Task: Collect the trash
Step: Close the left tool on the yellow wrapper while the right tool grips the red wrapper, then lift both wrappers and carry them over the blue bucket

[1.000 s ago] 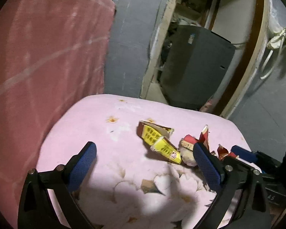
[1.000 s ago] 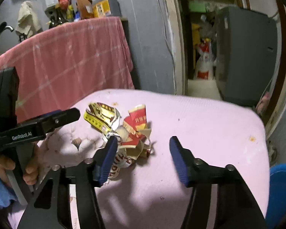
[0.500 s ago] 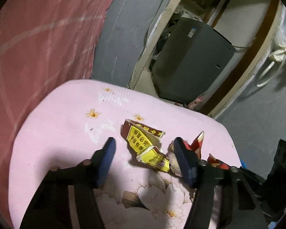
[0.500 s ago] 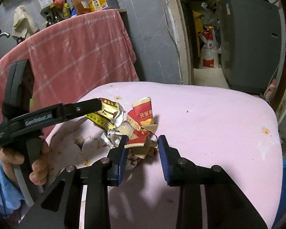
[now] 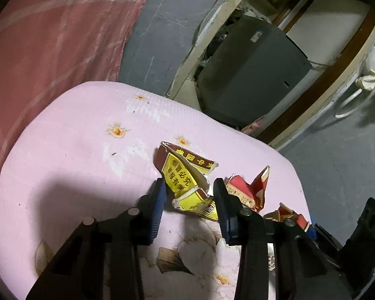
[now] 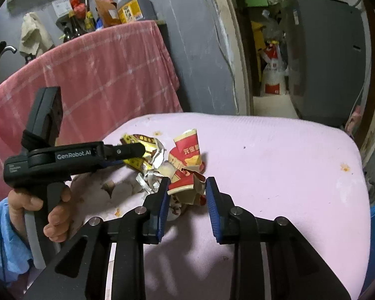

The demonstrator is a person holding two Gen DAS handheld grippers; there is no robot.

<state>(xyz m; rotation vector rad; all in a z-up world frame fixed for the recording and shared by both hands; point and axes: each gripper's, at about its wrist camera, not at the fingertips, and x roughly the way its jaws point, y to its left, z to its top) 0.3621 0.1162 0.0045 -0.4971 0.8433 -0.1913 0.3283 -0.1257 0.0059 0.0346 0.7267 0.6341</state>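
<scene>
A: Count, left to right, right wrist view. One hand (image 6: pixel 37 207) on the handle of the left gripper (image 6: pixel 127 153). Then one pink checked cloth (image 6: pixel 95 75) draped behind, with bottles (image 6: pixel 135 5) on the ledge above it; exact bottle count unclear.

B: Trash?

A: One heap on the pink floral table cover (image 6: pixel 275 162). I count two main pieces: one yellow-and-brown torn packet (image 6: pixel 147 147) on the left side of the heap, one red-and-cream crumpled wrapper (image 6: pixel 187 155) on the right side. Smaller white scraps (image 6: pixel 148 177) lie between them; number unclear.

B: Gripper states?

A: Left wrist view: left gripper (image 5: pixel 190 195) is narrowed around the yellow packet (image 5: pixel 180 180), blue pads (image 5: pixel 160 200) on either side of it. Whether both pads press the paper, I cannot tell. The red wrapper (image 5: pixel 247 190) lies just to the right, outside the jaws.

B: And the right one?

A: Right gripper (image 6: pixel 186 196) has its jaws partly closed, flanking the near end of the red wrapper. The left pad (image 6: pixel 163 200) touches it; a small gap shows at the right pad. Firm hold not confirmed.

B: Background?

A: One grey appliance (image 6: pixel 322 57) in the doorway, far right; one white-and-red sack (image 6: pixel 273 75) beside it.
</scene>
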